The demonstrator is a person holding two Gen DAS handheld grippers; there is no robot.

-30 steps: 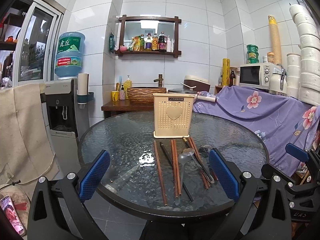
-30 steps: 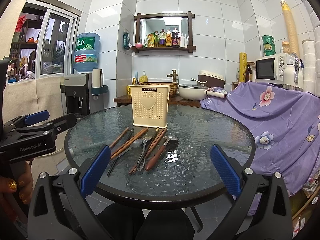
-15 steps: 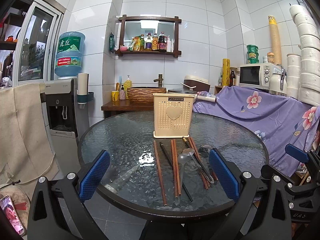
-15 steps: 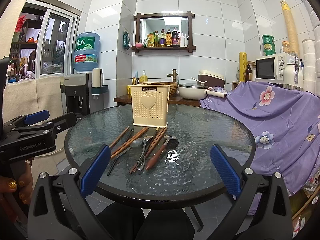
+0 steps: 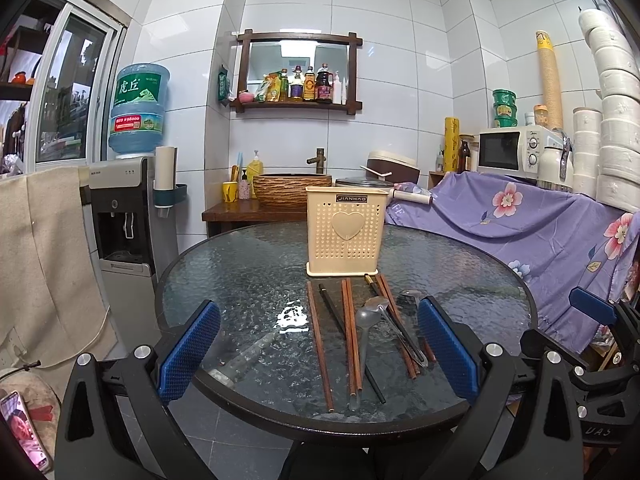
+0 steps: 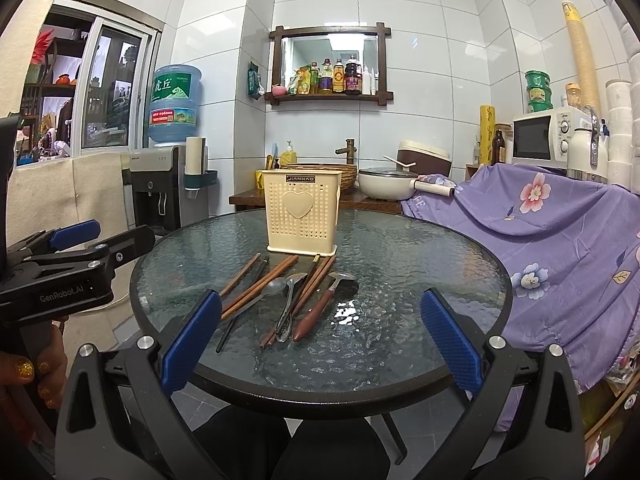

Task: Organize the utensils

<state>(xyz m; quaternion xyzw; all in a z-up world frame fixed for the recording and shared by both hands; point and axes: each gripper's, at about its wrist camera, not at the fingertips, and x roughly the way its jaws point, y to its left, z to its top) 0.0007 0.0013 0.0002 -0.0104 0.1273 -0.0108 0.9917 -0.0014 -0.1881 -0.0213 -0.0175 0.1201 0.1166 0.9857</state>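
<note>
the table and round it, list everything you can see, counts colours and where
utensil holder: one, cream, upright at the far middle of the table
chopsticks: several, brown plus a few black, lying loose in front of the holder
metal spoons: two or three, silver, among the chopsticks; one has a brown handle
glass table: one, round, dark rim
water dispenser: one, grey, blue bottle on top, left
wall shelf: one, dark wood, bottles on it
microwave: one, white, right
floral cloth: one, purple, right
left gripper: blue pads, open, empty
right gripper: blue pads, open, empty
hand: one, glittery nails, holding the left gripper
</note>
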